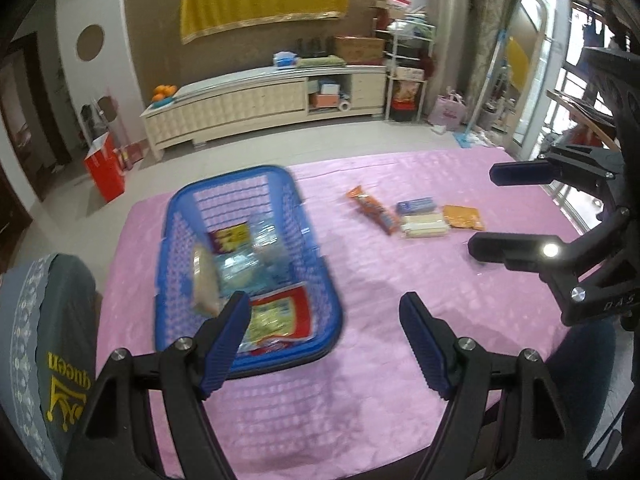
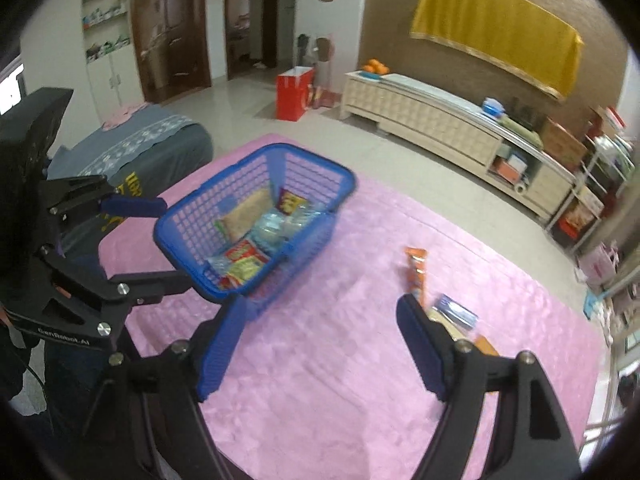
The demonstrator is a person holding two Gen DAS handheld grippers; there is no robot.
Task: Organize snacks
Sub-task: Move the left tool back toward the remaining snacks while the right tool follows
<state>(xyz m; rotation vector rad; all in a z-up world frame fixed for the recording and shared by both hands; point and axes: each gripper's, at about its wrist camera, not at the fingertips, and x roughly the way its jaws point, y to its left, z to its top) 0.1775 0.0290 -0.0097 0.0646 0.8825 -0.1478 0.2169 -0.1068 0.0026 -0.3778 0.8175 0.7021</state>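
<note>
On the pink tablecloth, four snack packets lie beside one blue basket.

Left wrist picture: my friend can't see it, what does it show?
A blue basket of snack packets sits on a pink tablecloth. Four more snacks lie beyond it, among them an orange packet. The left gripper and right gripper are open and empty.
</note>
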